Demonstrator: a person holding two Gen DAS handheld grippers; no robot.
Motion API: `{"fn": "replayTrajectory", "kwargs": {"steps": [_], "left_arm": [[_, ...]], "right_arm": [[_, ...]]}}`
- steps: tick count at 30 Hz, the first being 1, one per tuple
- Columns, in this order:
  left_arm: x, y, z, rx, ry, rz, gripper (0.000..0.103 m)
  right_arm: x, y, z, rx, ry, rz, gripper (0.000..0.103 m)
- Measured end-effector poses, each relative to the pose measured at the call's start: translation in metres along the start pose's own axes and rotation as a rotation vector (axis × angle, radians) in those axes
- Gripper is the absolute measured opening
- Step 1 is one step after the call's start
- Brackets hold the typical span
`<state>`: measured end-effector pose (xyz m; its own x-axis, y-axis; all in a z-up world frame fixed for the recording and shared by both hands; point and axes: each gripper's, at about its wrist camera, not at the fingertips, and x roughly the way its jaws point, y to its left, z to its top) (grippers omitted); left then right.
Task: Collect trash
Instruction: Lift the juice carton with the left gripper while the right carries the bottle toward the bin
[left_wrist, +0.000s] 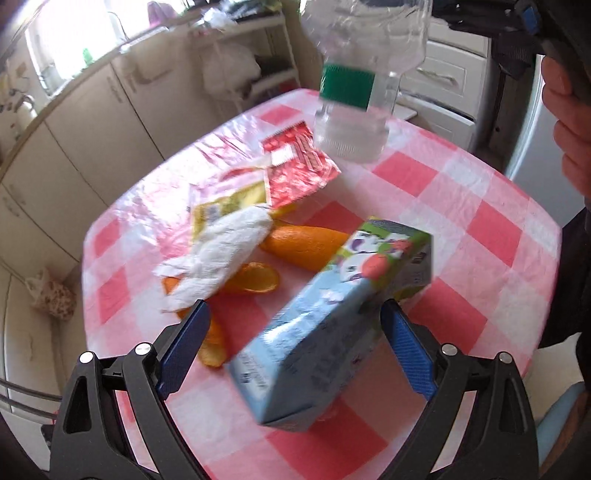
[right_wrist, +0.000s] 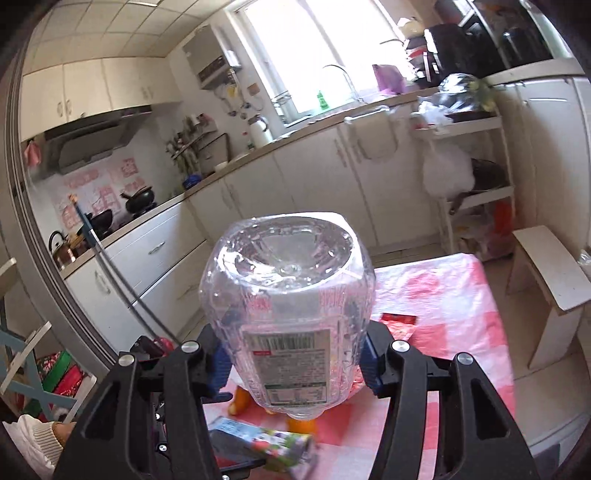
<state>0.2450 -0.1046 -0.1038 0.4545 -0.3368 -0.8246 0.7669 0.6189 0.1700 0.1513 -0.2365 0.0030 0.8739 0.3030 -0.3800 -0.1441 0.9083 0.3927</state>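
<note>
My right gripper is shut on a clear plastic bottle, held upside down above the table with its base toward the camera. In the left wrist view the same bottle hangs at the top, its green band and pale cap pointing down. My left gripper stands open just above a light-blue drink carton lying on the checked tablecloth; the carton sits between the fingers, and the left pad is clear of it. A white tissue, orange peels, a red wrapper and a yellow wrapper lie beyond it.
A person's hand shows at the right edge. Kitchen cabinets run along the far wall, with a shelf rack and a white stool beside the table. A folding chair stands at the left.
</note>
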Motion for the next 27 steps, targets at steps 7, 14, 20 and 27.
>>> {"fn": "replayTrajectory", "kwargs": {"steps": [7, 14, 20, 27], "left_arm": [[0.001, -0.019, 0.003, -0.049, 0.082, -0.067, 0.069], [0.005, -0.029, 0.003, -0.121, 0.117, -0.052, 0.040], [-0.005, -0.024, -0.012, -0.269, 0.097, -0.044, 0.032], [-0.044, -0.013, -0.031, -0.439, 0.008, -0.012, 0.031]], "right_arm": [[-0.020, -0.008, -0.001, 0.006, -0.018, 0.000, 0.055], [-0.029, -0.014, -0.001, 0.012, -0.023, 0.006, 0.055], [-0.035, -0.017, -0.004, 0.010, -0.022, 0.010, 0.055], [-0.044, -0.014, -0.010, -0.010, -0.009, 0.027, 0.055]]}}
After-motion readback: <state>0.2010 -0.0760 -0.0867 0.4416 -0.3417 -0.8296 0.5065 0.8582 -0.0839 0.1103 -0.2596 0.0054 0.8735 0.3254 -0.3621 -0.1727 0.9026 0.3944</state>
